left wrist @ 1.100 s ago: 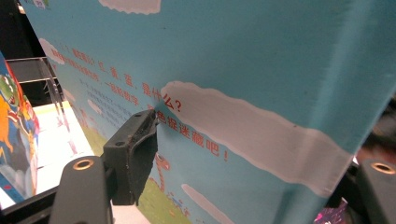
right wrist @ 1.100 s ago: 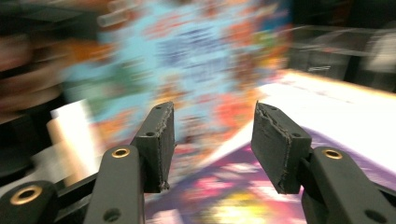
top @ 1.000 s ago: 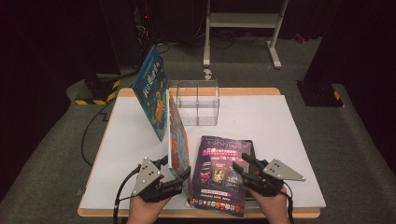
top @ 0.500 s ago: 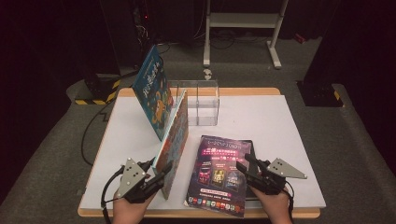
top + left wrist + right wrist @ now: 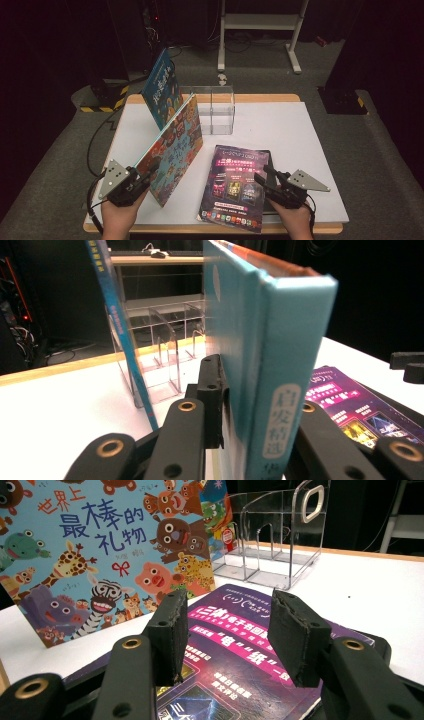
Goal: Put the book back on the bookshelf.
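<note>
left gripper [image 5: 141, 176] clamps the tilted animal picture book [image 5: 172, 147] just left of the purple magazine [image 5: 235, 186]. right gripper [image 5: 264, 181] hovers over that magazine, jaws apart.

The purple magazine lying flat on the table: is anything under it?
Yes. A dark flat thing pokes out from beneath the purple magazine along its right and far edges, on the white table. Most of it is covered, so I cannot tell what it is.
</note>
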### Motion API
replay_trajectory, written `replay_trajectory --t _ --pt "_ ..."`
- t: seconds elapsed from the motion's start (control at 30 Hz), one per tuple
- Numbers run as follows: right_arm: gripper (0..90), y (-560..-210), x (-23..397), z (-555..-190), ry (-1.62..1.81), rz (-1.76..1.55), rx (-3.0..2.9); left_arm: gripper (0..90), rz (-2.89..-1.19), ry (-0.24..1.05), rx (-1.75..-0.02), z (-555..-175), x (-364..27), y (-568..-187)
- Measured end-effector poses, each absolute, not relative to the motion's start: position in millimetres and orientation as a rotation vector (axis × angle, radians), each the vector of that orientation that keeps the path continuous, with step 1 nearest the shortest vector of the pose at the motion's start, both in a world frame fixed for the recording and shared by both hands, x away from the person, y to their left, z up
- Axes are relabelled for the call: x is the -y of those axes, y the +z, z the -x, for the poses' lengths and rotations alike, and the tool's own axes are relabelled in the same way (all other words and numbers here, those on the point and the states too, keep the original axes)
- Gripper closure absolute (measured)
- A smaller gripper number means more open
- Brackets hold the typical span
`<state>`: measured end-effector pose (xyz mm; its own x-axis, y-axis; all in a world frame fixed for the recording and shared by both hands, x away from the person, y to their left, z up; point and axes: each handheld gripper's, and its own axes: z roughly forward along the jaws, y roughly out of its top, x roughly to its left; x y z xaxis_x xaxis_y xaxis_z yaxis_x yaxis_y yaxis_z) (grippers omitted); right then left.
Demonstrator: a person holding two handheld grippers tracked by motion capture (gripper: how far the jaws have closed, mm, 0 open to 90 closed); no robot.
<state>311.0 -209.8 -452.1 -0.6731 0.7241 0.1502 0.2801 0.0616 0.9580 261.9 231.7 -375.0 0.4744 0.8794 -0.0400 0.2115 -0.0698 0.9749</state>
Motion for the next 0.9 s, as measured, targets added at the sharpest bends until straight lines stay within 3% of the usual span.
replay_trajectory --t 0.33,0.7,0.9 --pt "50.1 -454.1 209.9 -309.9 1.643 -1.018 -1.983 74.9 -1.522 0.658 -0.955 -269.6 -237.7 -377.7" --pt "50.1 -455.4 207.8 -309.8 1.64 -1.018 -1.995 75.7 -1.56 0.722 -0.937 -283.6 -224.4 -369.8" --pt "50.1 -455.4 207.5 -309.1 1.645 -1.013 -1.997 80.5 -1.569 0.787 -0.955 -288.1 -214.7 -362.3"
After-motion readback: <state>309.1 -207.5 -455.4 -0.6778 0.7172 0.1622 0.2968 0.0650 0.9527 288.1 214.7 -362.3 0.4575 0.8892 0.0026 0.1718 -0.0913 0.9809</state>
